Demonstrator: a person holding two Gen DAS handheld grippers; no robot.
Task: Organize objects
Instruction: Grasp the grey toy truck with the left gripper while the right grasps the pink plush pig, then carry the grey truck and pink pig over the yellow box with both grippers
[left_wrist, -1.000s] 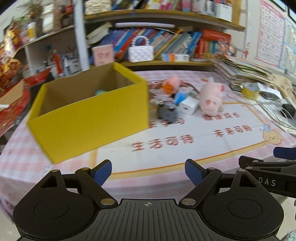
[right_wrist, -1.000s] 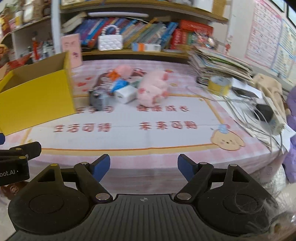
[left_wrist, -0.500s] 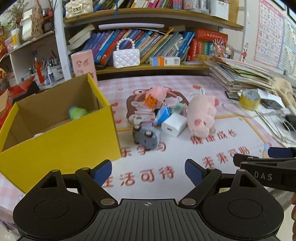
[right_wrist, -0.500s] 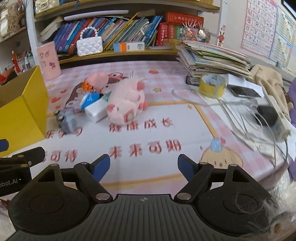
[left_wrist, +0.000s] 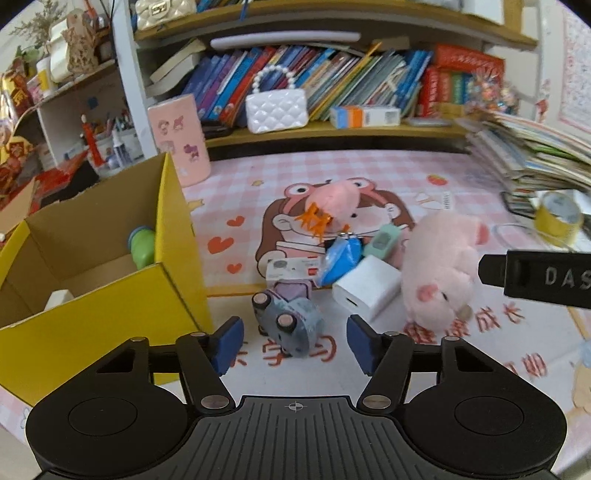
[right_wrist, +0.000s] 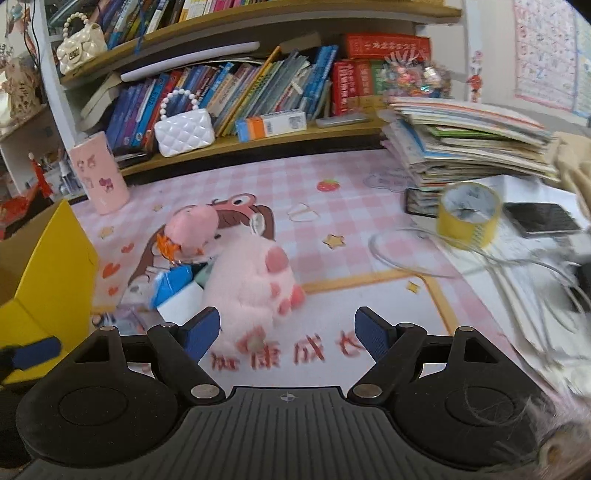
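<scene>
Your left gripper, jaws closing, has the grey toy car between its blue pads, not yet pressed. The yellow box sits to its left, its contents partly hidden. Your right gripper stands open and empty; the pink plush pig, blurred, lies just ahead, covering the white charger.
</scene>
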